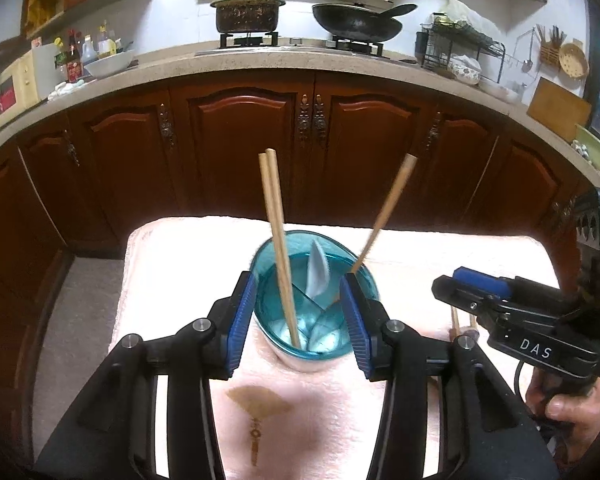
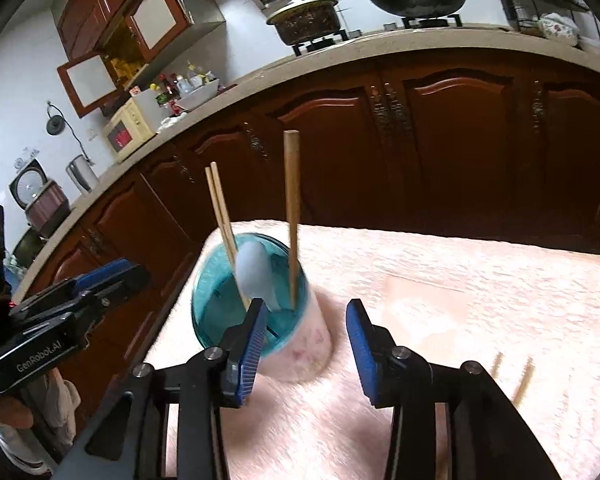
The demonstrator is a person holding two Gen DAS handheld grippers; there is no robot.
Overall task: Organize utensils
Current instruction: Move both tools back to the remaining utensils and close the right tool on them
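Matt wooden chopsticks (image 1: 278, 248) are seen in a glossy, translucent teal plastic cup (image 1: 314, 300); a fuzzy pink cloth (image 2: 460, 280) is spread beneath, and ribbed blue pads (image 1: 242, 320) look rubbery

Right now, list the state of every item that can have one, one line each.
Utensil holder: upright on the towel, between the left gripper's fingers.
Chopstick pair: standing in the holder.
Single chopstick: in the holder, leaning right.
White spoon: in the holder.
Loose chopsticks: lying on the towel.
Left gripper: open.
Right gripper: open, empty.
Upper cabinet door: open.
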